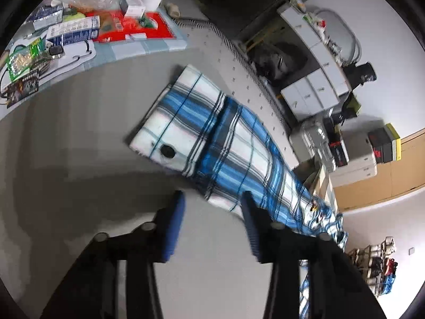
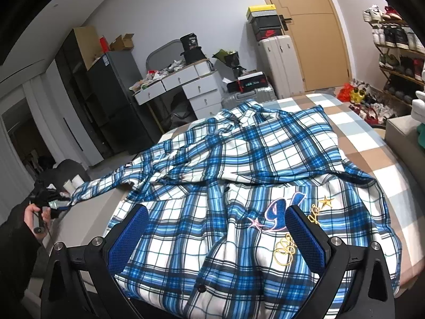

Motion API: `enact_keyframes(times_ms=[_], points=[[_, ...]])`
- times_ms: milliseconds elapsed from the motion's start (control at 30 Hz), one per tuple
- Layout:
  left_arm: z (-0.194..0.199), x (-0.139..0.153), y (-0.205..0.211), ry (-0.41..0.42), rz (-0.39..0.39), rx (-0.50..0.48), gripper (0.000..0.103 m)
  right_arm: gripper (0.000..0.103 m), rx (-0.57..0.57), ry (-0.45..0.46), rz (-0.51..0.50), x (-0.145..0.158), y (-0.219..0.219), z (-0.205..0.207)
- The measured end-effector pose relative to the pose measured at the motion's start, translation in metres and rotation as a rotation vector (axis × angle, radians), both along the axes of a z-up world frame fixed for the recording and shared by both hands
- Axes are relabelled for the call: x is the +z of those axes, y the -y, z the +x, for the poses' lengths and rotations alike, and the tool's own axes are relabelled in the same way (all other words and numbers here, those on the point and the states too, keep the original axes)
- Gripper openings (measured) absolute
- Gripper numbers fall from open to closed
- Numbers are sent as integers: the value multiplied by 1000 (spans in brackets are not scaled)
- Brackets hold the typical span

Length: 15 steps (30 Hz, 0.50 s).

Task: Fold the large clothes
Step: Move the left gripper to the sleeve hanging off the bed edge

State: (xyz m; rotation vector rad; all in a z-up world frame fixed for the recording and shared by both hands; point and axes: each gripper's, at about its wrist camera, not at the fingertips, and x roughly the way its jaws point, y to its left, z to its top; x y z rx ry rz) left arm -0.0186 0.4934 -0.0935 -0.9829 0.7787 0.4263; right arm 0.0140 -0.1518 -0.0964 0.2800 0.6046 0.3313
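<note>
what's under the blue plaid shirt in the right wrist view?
The blue-and-white plaid shirt lies on a bed with a beige, white and pale-blue checked cover, bare to the right. Its sleeve runs left over a grey surface. Anything beneath the fabric is covered.

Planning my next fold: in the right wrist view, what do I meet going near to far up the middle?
Right gripper, open above the cloth → plaid shirt with its embroidered logo → checked bedcover → silver suitcase → white drawer unit → grey wall.
</note>
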Motion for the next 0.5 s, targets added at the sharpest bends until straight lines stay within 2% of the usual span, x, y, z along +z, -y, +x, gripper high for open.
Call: enact_keyframes(times_ms=[33, 133, 300, 333, 367, 400, 500], points=[[1, 3, 2, -1, 21, 5, 51, 103, 0, -2, 1, 0, 0, 0], [9, 7, 3, -18, 40, 22, 57, 103, 4, -2, 0, 0, -2, 0], [21, 10, 2, -54, 124, 35, 54, 103, 7, 7, -5, 1, -3, -2], [23, 10, 2, -67, 163, 41, 39, 103, 7, 8, -4, 1, -2, -2], [25, 9, 2, -110, 230, 50, 18, 103, 5, 7, -4, 1, -2, -2], [26, 8, 3, -145, 285, 52, 11, 103, 3, 7, -2, 1, -2, -2], [24, 6, -1, -123, 307, 43, 9, 103, 2, 3, 4, 1, -1, -2]])
